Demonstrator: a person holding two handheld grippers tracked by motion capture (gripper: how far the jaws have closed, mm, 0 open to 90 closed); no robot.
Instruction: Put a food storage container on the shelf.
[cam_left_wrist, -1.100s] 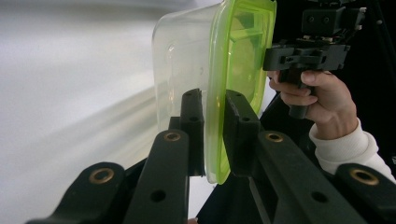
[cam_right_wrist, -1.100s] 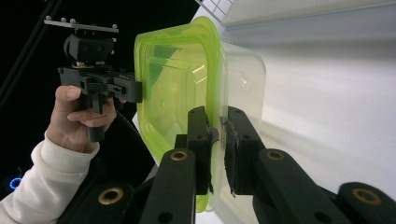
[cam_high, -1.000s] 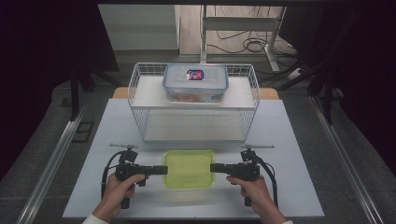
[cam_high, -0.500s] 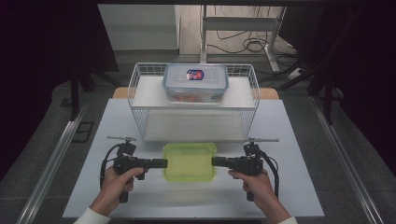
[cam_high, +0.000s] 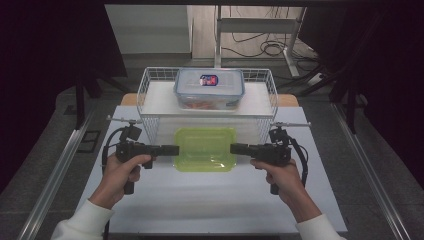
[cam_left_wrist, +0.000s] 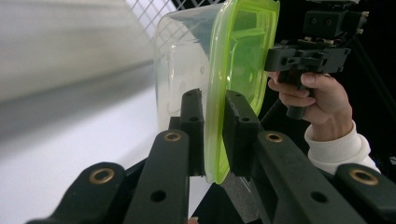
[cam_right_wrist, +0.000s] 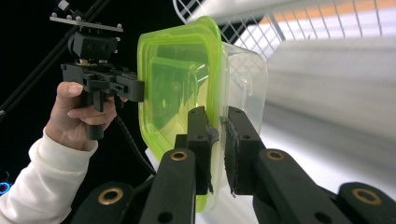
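Clear rectangular plastic container with translucent lime-green lid (cam_high: 204, 148) held off the white table top (cam_high: 210, 200), level, just in front of the white wire basket (cam_high: 150, 107) and apparently about level with its near rim, though height is hard to judge from the high view. Long axis running left to right, from one gripper to the other. Left gripper (cam_high: 172, 149) closed on the left short edge, right gripper (cam_high: 236, 148) closed on the right short edge; both nearly shut, pinching the lid rim and the container lip below it. Confirmed in left gripper view: lid edge (cam_left_wrist: 212, 140) clamped between the two black pads (cam_left_wrist: 192, 121); same in right gripper view, rim (cam_right_wrist: 215, 135) caught between pads (cam_right_wrist: 198, 140), inner pad face looking worn. Neither hand nearer: load shared evenly, container centred between the fingertips. Basket lying directly beyond the container, away from the person, so likely next move judged to be forward over the near wall and then down; long axis already parallel to that wall, no turn needed. Second container, clear with blue-grey lid and a label (cam_high: 209, 88), already inside at the far side; free floor of the basket in front of it. Count: two lidded containers, one basket, two grippers, two hands with white sleeves
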